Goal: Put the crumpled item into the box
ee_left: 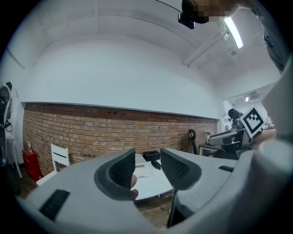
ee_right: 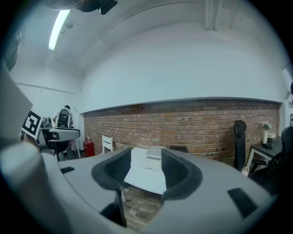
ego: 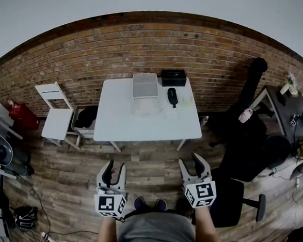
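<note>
The white table (ego: 120, 126) stands ahead of me against the brick wall. At its far edge sits a pale open box (ego: 145, 85), with a white crumpled item (ego: 146, 108) lying just in front of it. Both grippers hover over the wooden floor, well short of the table. My left gripper (ego: 114, 167) is open with nothing between its jaws. My right gripper (ego: 190, 161) is open and empty too. Between the left gripper's (ee_left: 147, 167) jaws I see the table (ee_left: 155, 183) and box (ee_left: 140, 159) in the distance. The right gripper (ee_right: 144, 167) frames the same table (ee_right: 137, 178) and box (ee_right: 154, 153).
A black case (ego: 173, 77) and a dark oblong object (ego: 172, 96) lie on the table right of the box. A white chair (ego: 56, 114) and a dark bag (ego: 86, 117) stand left of the table. An office chair (ego: 236, 201) is close on my right.
</note>
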